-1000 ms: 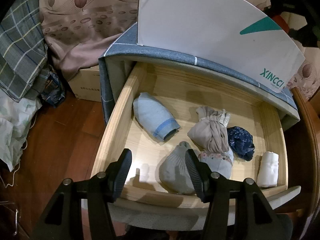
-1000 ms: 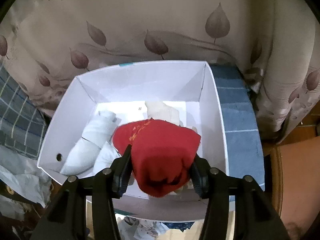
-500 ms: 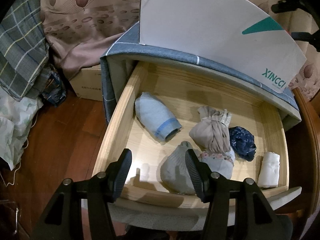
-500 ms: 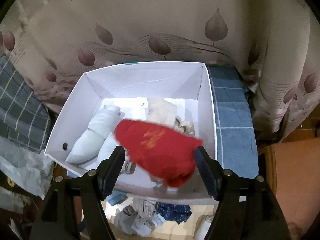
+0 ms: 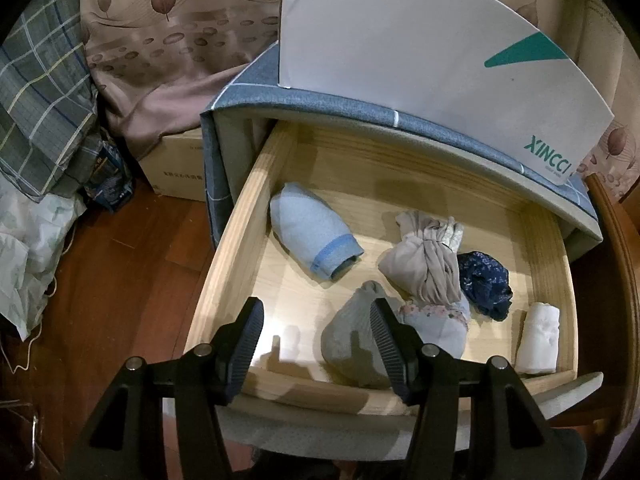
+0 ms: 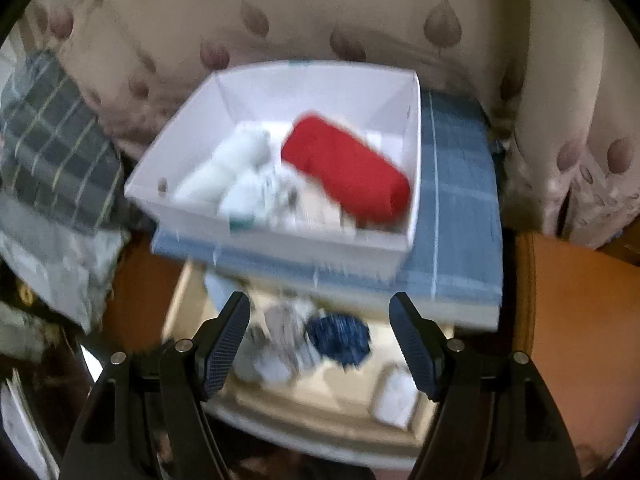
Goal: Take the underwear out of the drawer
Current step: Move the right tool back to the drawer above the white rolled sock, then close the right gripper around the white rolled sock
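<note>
Left gripper (image 5: 316,336) spread, empty, low over open drawer (image 5: 236,240), rolled underwear (image 5: 316,240) mid-frame, right gripper (image 6: 320,340) spread, empty, red roll (image 6: 348,168) in white box (image 6: 276,88) upper centre.

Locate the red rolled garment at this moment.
In the right wrist view the red rolled garment lies inside the white box, against its right wall, beside pale rolled pieces.

Home bedroom, leaf-print curtain (image 5: 168,40), plaid bedding (image 5: 40,92), wooden drawer (image 5: 240,248) of rolled underwear (image 5: 312,236), wood floor (image 5: 112,300)
</note>
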Motion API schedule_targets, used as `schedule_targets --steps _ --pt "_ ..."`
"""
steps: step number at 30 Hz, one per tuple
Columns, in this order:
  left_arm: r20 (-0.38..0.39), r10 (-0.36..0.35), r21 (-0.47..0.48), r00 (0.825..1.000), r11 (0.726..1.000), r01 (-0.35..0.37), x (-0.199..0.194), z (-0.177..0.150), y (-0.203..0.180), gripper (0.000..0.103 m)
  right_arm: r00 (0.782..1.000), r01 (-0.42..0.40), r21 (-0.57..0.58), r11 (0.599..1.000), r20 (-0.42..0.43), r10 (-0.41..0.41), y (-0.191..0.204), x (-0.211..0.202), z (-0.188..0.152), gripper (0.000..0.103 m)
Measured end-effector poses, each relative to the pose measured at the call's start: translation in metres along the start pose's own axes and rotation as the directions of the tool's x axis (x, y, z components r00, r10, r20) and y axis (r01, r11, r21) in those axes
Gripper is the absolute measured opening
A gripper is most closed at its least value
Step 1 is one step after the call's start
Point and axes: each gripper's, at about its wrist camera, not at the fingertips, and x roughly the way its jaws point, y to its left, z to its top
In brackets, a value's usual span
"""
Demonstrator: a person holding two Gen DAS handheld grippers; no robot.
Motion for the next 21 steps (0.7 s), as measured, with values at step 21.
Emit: schedule_targets --steps 21 --pt "-0.164 -0.097 -0.015 0.982 0.995 0.095 0.021 0.007 -0.004 0.057 0.888 0.185 0.091 0.978 -0.442 -0.127 -0.073 0.161 -0.122 0.047"
